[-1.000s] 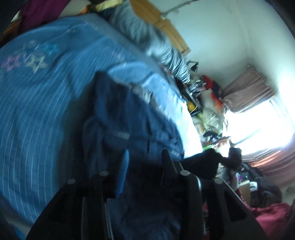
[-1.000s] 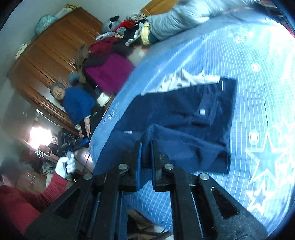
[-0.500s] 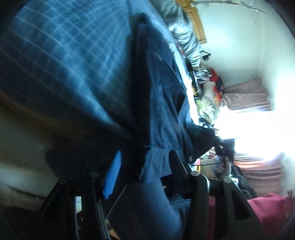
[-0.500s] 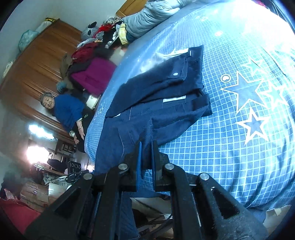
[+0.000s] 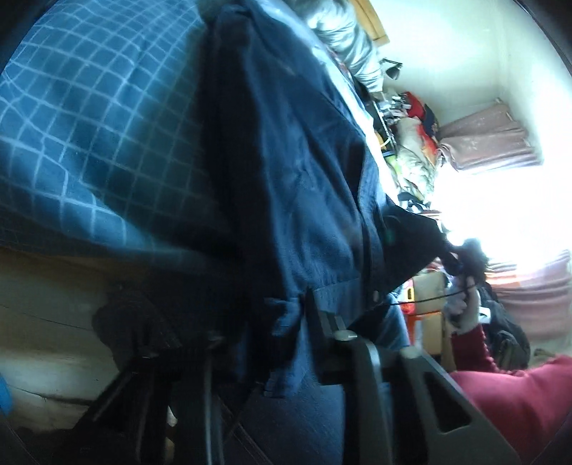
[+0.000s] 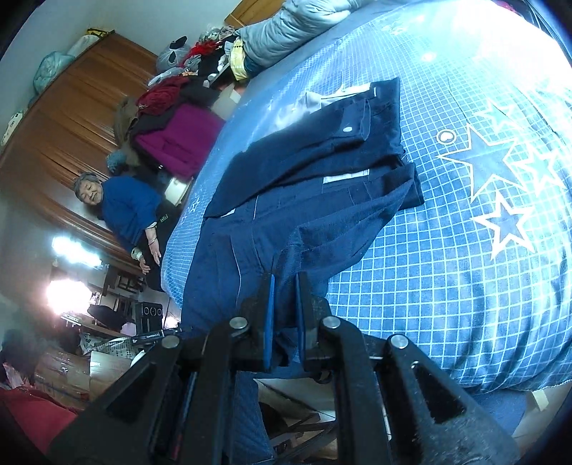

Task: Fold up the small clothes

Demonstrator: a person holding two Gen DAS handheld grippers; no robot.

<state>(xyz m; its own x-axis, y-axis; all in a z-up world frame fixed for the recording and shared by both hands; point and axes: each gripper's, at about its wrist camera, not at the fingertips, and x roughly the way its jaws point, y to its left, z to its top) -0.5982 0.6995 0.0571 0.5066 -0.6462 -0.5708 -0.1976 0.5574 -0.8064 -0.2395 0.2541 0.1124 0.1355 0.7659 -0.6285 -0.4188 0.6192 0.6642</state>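
Observation:
A navy garment (image 6: 321,168) lies half folded on the blue checked bedspread (image 6: 447,268), its near part draped over the bed's edge. My right gripper (image 6: 284,314) is shut on the garment's near hem, just off the bed's edge. In the left wrist view the same garment (image 5: 304,179) hangs down close in front. My left gripper (image 5: 271,339) sits low beside the bed with its jaws apart and a loose hem hanging between them. Cloth covers its left finger.
A seated person in a blue top (image 6: 125,207) is beside the bed's far side, near a wooden wardrobe (image 6: 71,118) and a magenta bundle (image 6: 175,143). A grey quilt (image 6: 286,32) lies at the bed's head. A red sleeve (image 5: 518,393) is at my right.
My left gripper dropped from above the bed to below its edge, and its jaws spread apart. The right gripper kept its hold and drew the hem back toward the bed's edge.

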